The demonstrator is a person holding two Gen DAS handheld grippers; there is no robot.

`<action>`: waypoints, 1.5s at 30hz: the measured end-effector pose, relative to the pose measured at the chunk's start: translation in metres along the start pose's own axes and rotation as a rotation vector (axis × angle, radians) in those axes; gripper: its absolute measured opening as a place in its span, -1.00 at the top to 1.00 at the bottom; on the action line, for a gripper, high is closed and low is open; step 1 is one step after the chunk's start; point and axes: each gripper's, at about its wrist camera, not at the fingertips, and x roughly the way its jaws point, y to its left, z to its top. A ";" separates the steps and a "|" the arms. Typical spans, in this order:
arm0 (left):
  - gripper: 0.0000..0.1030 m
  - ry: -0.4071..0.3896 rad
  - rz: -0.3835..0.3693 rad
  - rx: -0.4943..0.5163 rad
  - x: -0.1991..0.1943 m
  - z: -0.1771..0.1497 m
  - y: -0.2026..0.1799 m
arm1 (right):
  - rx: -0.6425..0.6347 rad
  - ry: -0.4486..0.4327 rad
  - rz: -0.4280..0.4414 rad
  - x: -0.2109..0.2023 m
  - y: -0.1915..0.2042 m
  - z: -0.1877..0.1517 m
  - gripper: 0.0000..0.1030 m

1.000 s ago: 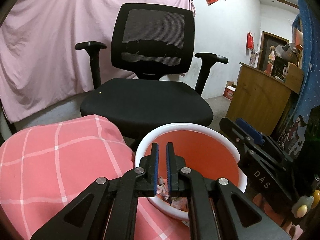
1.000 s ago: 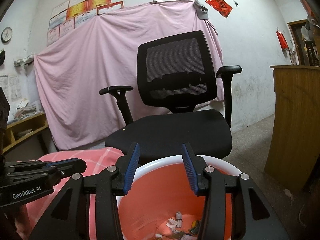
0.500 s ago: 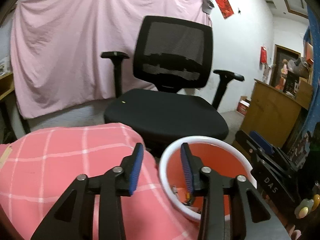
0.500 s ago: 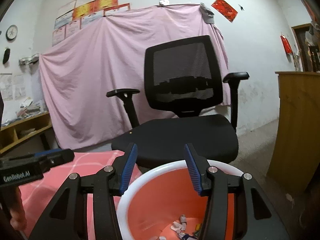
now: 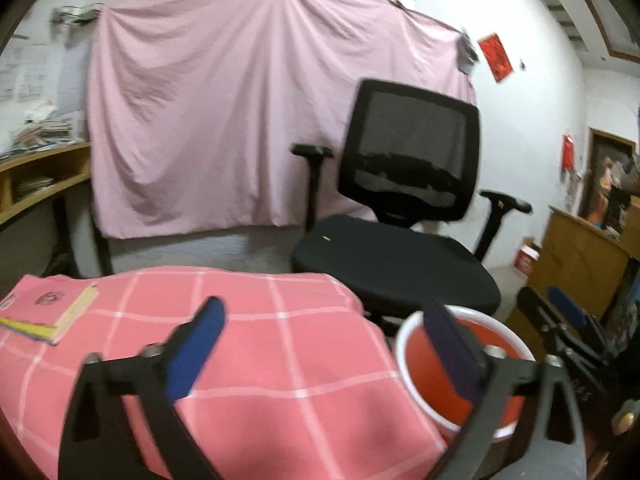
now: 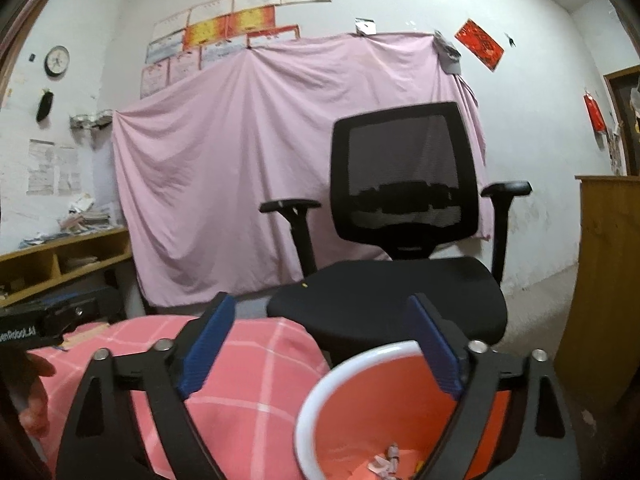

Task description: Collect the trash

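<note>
Left tongs stand wide w/ nothing between the blue pads; jaws have just been opening. They hang over the pink checked cloth on the desk, the right pad in front of the bin's rim. Right tongs also wide, empty, jaws just been opening too; they sit above the near edge of the bin, right pad over the rim.

Trash bin: orange inside, white rim, just beside the desk's right end, in front of the black mesh office chair. Bits of trash lie at the bottom, pale scraps, too small to tell what. In the left wrist view the bin shows only its inner wall, contents hidden.

Writing: the left tongs' body, seen at the left edge of the right wrist view, reads "enRobot.AI", first letter cut off. A hand shows below it. Lettering on the right tongs' body in the left view is too blurred to read.

A pink book w/ a round seal lies on the cloth at the far left; title not legible. Wall behind: pink sheet, certificates above it w/ unreadable text, a red diamond paper, a clock.
</note>
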 end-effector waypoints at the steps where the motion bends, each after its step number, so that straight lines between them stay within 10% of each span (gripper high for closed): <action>1: -0.94 -0.018 0.005 -0.015 -0.006 -0.001 0.006 | -0.001 -0.017 0.018 -0.003 0.005 0.002 -1.00; 23: -0.95 -0.108 0.242 -0.083 -0.092 -0.031 0.077 | -0.031 -0.030 0.243 -0.030 0.075 -0.004 -1.00; 45: -0.95 -0.132 0.239 -0.073 -0.163 -0.068 0.082 | -0.086 -0.041 0.173 -0.093 0.096 -0.011 -1.00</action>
